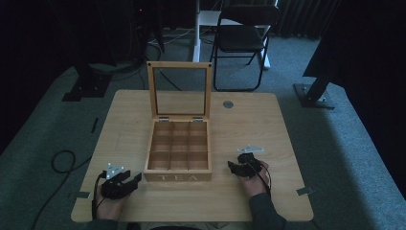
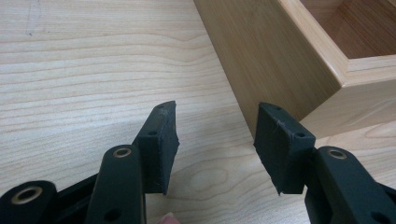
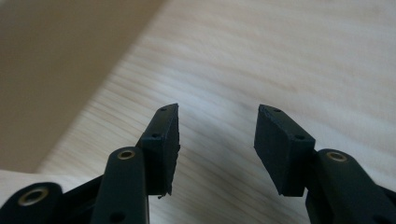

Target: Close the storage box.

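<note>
Both pairs of jaws are standing apart, gripping nothing. The left gripper (image 1: pixel 136 179) is resting just beside the front left corner of the wooden tea box (image 1: pixel 178 158); the right gripper (image 1: pixel 231 166) is lying near its right wall. The box is sitting mid-surface (image 1: pixel 258 129), its glass lid (image 1: pixel 179 89) standing upright.

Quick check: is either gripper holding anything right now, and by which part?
Nothing is held. The left gripper and right gripper are both open and empty, resting either side of the open wooden tea box.
</note>
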Tool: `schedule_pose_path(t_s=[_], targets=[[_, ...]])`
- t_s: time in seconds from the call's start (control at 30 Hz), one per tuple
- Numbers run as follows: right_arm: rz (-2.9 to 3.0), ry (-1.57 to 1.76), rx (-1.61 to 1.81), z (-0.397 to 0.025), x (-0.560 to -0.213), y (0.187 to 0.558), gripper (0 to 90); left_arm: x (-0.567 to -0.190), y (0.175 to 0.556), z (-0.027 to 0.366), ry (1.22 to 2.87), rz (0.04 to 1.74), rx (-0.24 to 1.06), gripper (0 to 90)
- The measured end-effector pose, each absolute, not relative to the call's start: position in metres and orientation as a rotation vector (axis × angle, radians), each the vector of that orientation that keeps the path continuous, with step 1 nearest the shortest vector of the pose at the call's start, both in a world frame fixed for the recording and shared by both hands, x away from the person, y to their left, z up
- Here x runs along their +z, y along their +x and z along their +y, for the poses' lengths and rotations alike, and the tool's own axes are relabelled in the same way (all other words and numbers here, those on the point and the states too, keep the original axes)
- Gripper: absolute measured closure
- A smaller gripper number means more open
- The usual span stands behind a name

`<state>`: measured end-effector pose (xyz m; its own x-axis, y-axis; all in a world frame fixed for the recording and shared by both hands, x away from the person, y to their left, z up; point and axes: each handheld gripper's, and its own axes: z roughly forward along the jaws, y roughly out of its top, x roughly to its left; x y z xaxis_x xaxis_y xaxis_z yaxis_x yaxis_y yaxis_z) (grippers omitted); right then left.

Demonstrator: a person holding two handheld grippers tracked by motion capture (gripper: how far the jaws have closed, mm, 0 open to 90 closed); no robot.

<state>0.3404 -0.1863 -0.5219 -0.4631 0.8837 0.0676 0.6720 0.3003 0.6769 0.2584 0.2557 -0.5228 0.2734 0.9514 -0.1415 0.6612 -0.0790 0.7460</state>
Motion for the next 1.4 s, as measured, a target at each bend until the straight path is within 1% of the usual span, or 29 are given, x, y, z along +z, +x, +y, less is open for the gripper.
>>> schedule_pose_path(t_s=[0.07, 0.13, 0.3, 0.4, 0.53, 0.63, 0.7, 0.73, 0.77, 0.87, 0.9, 1.0, 1.2, 1.4], targets=[[2.26, 1.391, 0.961, -0.186, -0.518, 0.34, 49.0, -0.523, 0.258, 0.256, 1.819, 1.463, 0.504, 49.5], [2.244, 1.37, 1.008, -0.184, -0.508, 0.34, 45.7, -0.523, 0.258, 0.255, 1.82, 1.463, 0.505, 49.5], [2.244, 1.314, 1.055, -0.174, -0.494, 0.342, 49.1, -0.523, 0.259, 0.256, 1.819, 1.465, 0.5, 49.3], [2.215, 1.314, 1.095, -0.169, -0.486, 0.346, 53.0, -0.523, 0.259, 0.255, 1.821, 1.462, 0.5, 49.3], [2.228, 1.253, 1.114, -0.161, -0.474, 0.352, 62.6, -0.523, 0.258, 0.255, 1.822, 1.462, 0.495, 49.2], [2.206, 1.169, 1.083, -0.156, -0.466, 0.355, 63.3, -0.523, 0.258, 0.255, 1.825, 1.462, 0.499, 49.2], [2.2, 1.14, 1.043, -0.152, -0.463, 0.358, 65.6, -0.523, 0.258, 0.255, 1.823, 1.462, 0.497, 49.2], [2.202, 1.142, 1.033, -0.15, -0.462, 0.361, 68.0, -0.523, 0.258, 0.255, 1.823, 1.462, 0.496, 49.2], [2.202, 1.143, 1.028, -0.15, -0.461, 0.362, 68.4, -0.523, 0.258, 0.255, 1.824, 1.462, 0.497, 49.1], [2.214, 1.147, 1.028, -0.147, -0.461, 0.369, 66.3, -0.523, 0.258, 0.255, 1.825, 1.463, 0.496, 49.1], [2.22, 1.15, 1.029, -0.146, -0.461, 0.372, 66.9, -0.523, 0.258, 0.255, 1.825, 1.463, 0.496, 49.2], [2.275, 1.184, 1.019, -0.141, -0.461, 0.381, 61.2, -0.523, 0.258, 0.254, 1.827, 1.46, 0.496, 49.1], [2.26, 1.181, 1.083, -0.133, -0.453, 0.394, 65.4, -0.523, 0.257, 0.254, 1.83, 1.459, 0.494, 49.0], [2.209, 1.195, 1.142, -0.129, -0.44, 0.408, 62.2, -0.523, 0.257, 0.253, 1.833, 1.457, 0.495, 48.8]])
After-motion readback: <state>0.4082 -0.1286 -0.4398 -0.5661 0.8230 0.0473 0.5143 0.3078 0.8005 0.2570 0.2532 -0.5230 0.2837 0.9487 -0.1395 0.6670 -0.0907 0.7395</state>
